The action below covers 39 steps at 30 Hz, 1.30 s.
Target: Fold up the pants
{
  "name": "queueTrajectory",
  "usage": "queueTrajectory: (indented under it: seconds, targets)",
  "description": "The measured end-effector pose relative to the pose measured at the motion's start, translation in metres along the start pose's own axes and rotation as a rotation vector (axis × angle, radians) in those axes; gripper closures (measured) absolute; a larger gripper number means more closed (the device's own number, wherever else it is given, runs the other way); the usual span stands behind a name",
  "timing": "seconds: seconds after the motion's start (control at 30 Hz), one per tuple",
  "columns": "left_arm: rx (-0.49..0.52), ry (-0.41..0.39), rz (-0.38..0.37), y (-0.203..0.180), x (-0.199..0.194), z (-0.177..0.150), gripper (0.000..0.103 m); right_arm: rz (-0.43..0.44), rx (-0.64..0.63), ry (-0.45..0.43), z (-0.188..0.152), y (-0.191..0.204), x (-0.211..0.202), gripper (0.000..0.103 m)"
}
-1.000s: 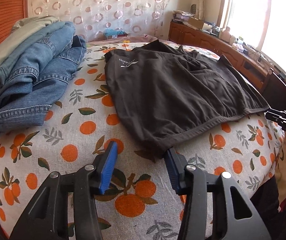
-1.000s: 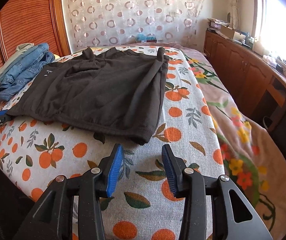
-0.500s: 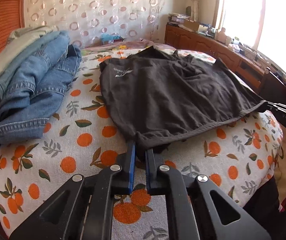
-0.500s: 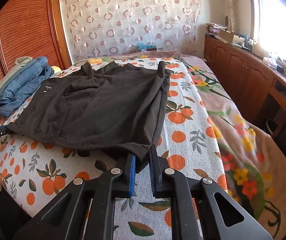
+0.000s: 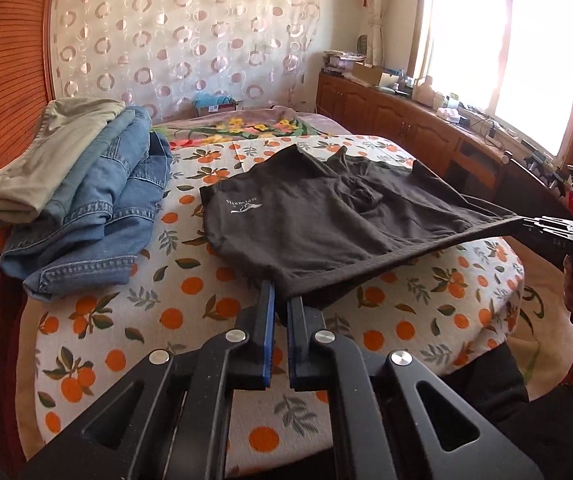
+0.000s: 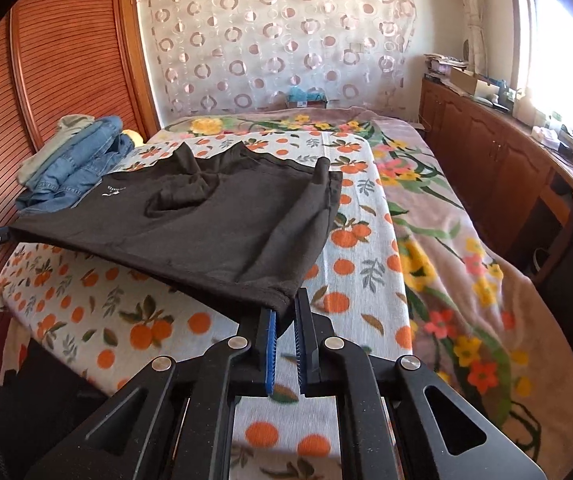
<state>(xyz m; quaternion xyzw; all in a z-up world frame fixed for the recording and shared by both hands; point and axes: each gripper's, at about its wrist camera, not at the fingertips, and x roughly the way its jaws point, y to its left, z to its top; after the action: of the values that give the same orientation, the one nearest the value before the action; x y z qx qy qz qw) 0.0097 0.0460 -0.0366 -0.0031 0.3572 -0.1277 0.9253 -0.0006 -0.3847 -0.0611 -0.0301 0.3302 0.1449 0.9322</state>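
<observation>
Bed (image 5: 406,332) with the orange-print sheet carries most of the dark pants (image 5: 326,224), near hem lifted taut. Left gripper (image 5: 279,304) and right gripper (image 6: 284,312) each pinch a hem corner between nearly closed fingers. Uneven pulling could slip a thin corner out, or drag the cloth into the jeans pile (image 5: 98,208).

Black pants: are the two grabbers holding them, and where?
Yes. The left gripper pinches one near corner of the black pants, and the right gripper pinches the other near corner, lifting that edge off the bed.
</observation>
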Motion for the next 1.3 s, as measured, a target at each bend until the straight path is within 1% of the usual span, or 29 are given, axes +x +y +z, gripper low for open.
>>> queueTrajectory:
  seconds: [0.13,0.23,0.4,0.53,0.77,0.87,1.07,1.13,1.17,1.2,1.3]
  targets:
    - [0.000,0.007,-0.004,-0.005,-0.008,-0.014,0.097,0.022,0.004,0.015,-0.009,0.003,-0.009,0.095]
    - [-0.002,0.026,0.001,-0.008,-0.006,-0.024,0.097,0.026,0.010,0.036,-0.021,0.006,-0.004,0.095]
    - [-0.018,0.053,0.004,-0.006,0.001,-0.036,0.097,0.035,0.031,0.066,-0.021,0.007,0.009,0.095]
    - [-0.020,0.056,0.009,-0.007,0.000,-0.040,0.097,0.048,0.057,0.063,-0.018,0.005,0.007,0.095]
    - [-0.005,0.037,0.013,-0.010,-0.009,-0.035,0.096,0.048,0.029,0.039,-0.016,0.013,-0.010,0.095]
    - [-0.004,0.026,0.016,-0.011,-0.015,-0.032,0.094,0.045,0.022,0.036,-0.018,0.017,-0.016,0.092]
    - [-0.020,0.004,0.024,-0.005,-0.025,-0.026,0.080,0.050,-0.001,0.034,-0.019,0.025,-0.027,0.091]
    - [-0.033,0.002,0.021,-0.001,-0.023,-0.024,0.070,0.047,-0.002,0.019,-0.017,0.026,-0.029,0.085]
    - [-0.041,0.003,0.016,0.002,-0.020,-0.022,0.061,0.044,0.001,0.014,-0.015,0.026,-0.029,0.084]
    - [-0.047,0.002,0.015,0.004,-0.018,-0.020,0.054,0.041,0.004,0.008,-0.013,0.025,-0.026,0.081]
    - [-0.052,0.002,0.028,0.006,-0.009,-0.014,0.052,0.037,0.008,-0.006,-0.006,0.025,-0.016,0.078]
